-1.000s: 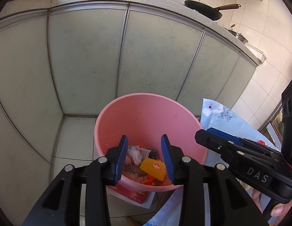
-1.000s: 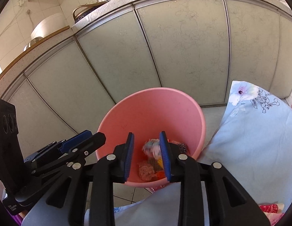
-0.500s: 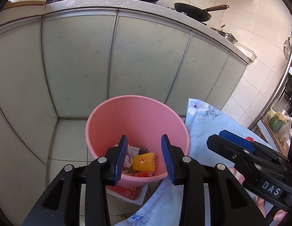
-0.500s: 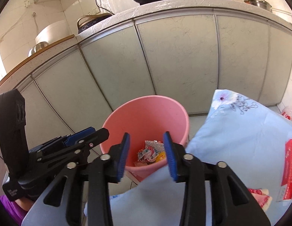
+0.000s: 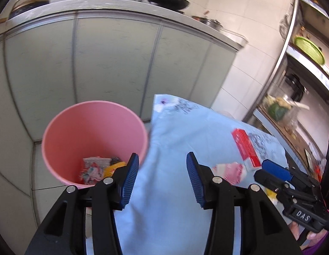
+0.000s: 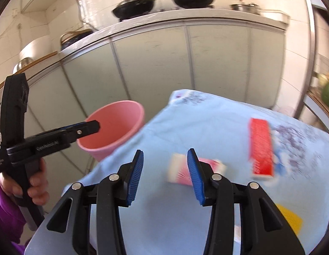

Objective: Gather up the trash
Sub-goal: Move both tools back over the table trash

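Trash partly collected, more left on the table

Pink bin [image 5: 94,140] holds wrappers; red box [image 6: 261,148], pink packet [image 6: 179,171] and yellow scrap [image 6: 291,218] remain. Left gripper [image 5: 162,180], just opened wider, and right gripper [image 6: 165,175] both spread, empty.

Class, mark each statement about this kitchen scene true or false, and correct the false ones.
1. The pink bin holds trash. True.
2. The red box lies in the bin. False: it lies on the blue cloth.
3. The left tongs grip a wrapper. False: they are open and empty.
4. Two pans stand on the counter. True.
5. The right tongs are open with nothing between them. True.
6. The pink wrapper lies on the floor. False: it lies on the cloth.
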{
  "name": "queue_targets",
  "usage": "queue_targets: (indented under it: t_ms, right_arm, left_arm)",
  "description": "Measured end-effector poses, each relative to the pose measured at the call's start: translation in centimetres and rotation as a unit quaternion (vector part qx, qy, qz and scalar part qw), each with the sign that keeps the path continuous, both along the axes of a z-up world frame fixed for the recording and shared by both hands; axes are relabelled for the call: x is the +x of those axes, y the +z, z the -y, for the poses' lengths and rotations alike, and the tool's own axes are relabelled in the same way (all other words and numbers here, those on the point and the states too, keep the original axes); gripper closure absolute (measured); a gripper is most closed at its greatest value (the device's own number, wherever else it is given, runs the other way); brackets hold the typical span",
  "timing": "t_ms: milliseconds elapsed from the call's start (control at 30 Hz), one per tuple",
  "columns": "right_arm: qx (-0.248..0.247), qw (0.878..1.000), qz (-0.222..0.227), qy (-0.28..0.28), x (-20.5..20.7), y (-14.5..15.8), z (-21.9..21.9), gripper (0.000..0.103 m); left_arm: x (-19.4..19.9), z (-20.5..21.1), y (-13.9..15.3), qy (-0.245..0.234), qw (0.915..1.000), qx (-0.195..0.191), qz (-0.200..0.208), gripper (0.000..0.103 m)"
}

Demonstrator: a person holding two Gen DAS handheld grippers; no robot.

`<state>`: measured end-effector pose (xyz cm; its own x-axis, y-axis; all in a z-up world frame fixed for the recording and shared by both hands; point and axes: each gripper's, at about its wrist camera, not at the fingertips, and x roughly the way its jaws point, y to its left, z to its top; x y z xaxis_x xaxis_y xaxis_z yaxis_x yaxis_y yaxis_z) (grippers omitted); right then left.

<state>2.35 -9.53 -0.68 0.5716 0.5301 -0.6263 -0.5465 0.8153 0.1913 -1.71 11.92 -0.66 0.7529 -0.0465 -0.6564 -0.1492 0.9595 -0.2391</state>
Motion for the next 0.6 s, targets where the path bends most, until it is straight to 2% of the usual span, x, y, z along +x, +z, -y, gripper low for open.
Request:
queue_targets:
  t_ms: [267, 467, 600]
  right_arm:
    - [0.000, 0.996, -0.012, -0.093, -0.1, -1.5, 9.1, 0.059]
    - [0.008, 0.990, -0.016, -0.136, 0.0, -2.1, 13.6, 0.059]
    - [0.016, 0.986, -0.024, -0.162, 0.1, -2.7, 15.6, 0.059]
  left_arm:
    - [2.1, 5.8, -1.5, -0.086, 0.9958, 0.003, -0.031, 0.057]
    - [4.4, 9.0, -2.5, -0.146, 0.9881, 0.021, -0.044, 0.057]
    - [6.7, 10.2, -3.7, -0.163, 0.9842, 0.038, -0.057, 0.057]
